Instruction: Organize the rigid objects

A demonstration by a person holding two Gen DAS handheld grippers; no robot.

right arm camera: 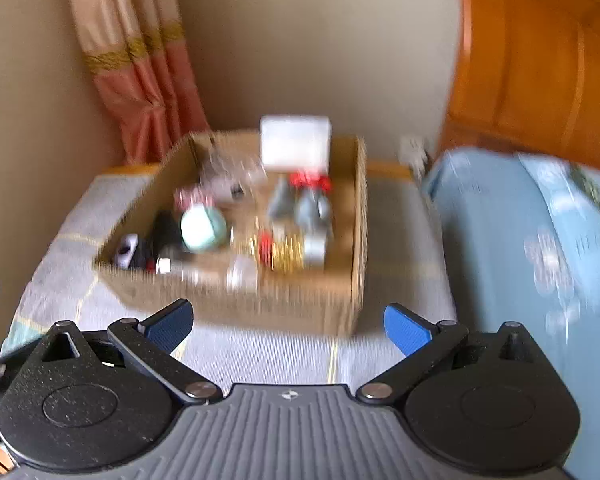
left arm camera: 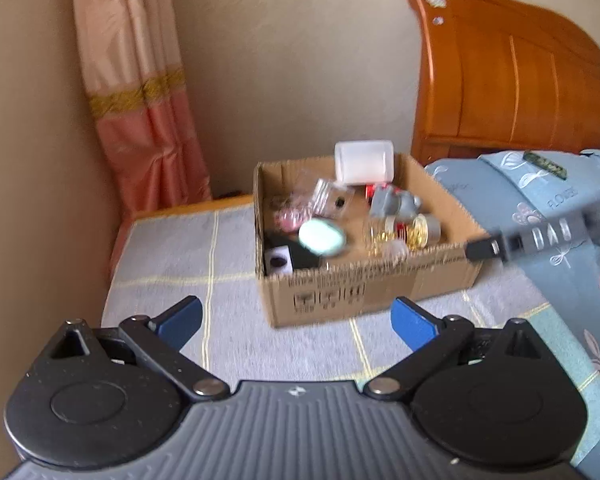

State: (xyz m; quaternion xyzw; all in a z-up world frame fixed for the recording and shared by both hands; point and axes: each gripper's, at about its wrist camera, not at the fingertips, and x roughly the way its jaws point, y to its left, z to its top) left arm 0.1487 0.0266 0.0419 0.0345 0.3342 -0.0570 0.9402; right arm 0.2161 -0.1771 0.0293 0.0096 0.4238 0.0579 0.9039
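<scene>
left wrist view: left gripper (left arm camera: pixel 296 320) has its jaws spread wide with nothing between them, held above the grey checked bed cover (left arm camera: pixel 172 264) just short of the cardboard box (left arm camera: pixel 340 300). right gripper (right arm camera: pixel 288 326) likewise stands wide apart and empty, facing the same box from near its front wall; its dark finger also shows by the box's right corner in the left view.

the task's things lie inside the box: a mint oval case (left arm camera: pixel 322 237), a white translucent container (left arm camera: pixel 364 162) leaning at the back wall, a grey piece (left arm camera: pixel 394 204), gold-capped clear jars (left arm camera: pixel 404 232), and a black-and-white block (left arm camera: pixel 278 262) in the near-left corner. contents are loosely heaped; blur hides finer detail.

judgement: the scene fits items awaiting removal as well as items already gathered. any approach should clear the front wall, take one piece only, and keep the two grippers apart. the jars look slippery.
</scene>
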